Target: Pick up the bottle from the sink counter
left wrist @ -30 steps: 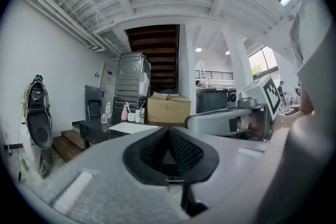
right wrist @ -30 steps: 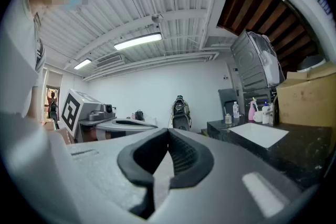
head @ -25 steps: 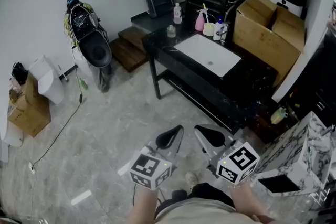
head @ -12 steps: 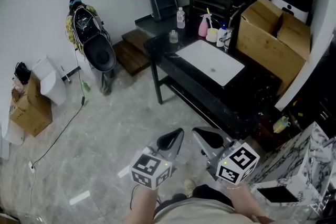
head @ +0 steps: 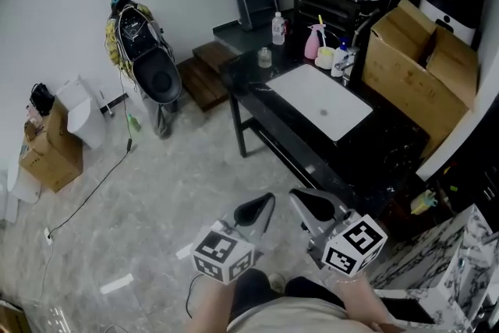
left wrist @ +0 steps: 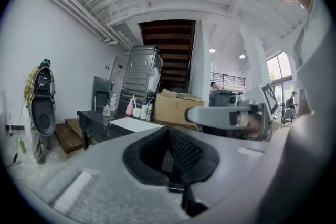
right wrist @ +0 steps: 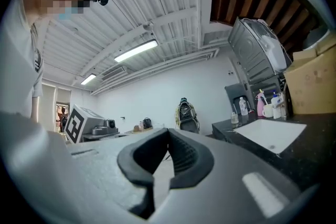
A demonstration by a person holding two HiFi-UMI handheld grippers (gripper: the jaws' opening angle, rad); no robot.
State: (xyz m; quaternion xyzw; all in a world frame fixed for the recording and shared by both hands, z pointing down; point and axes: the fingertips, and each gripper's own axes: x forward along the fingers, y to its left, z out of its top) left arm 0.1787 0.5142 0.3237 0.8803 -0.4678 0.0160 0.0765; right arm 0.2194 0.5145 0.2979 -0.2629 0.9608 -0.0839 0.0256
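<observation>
A clear bottle with a white cap (head: 278, 29) (left wrist: 113, 101) (right wrist: 241, 105) stands upright at the far left end of the black sink counter (head: 257, 90). The counter holds a white sink (head: 323, 101). Both grippers hover over the floor well short of the counter and point toward it. My left gripper (head: 261, 207) (left wrist: 168, 131) has its jaws together, with nothing between them. My right gripper (head: 306, 201) (right wrist: 168, 139) beside it is also shut and empty.
Near the bottle stand a small jar (head: 265, 56), a pink spray bottle (head: 315, 43), a cup (head: 326, 57) and a blue-capped bottle (head: 341, 58). A large cardboard box (head: 421, 62) sits at the counter's right end. A black toilet-shaped object (head: 148, 66), wooden steps (head: 207, 74) and a floor box (head: 51, 156) lie left.
The counter and its bottles have shifted right and slightly down in the head view and look closer. Both grippers keep their place low in the picture, jaws unchanged.
</observation>
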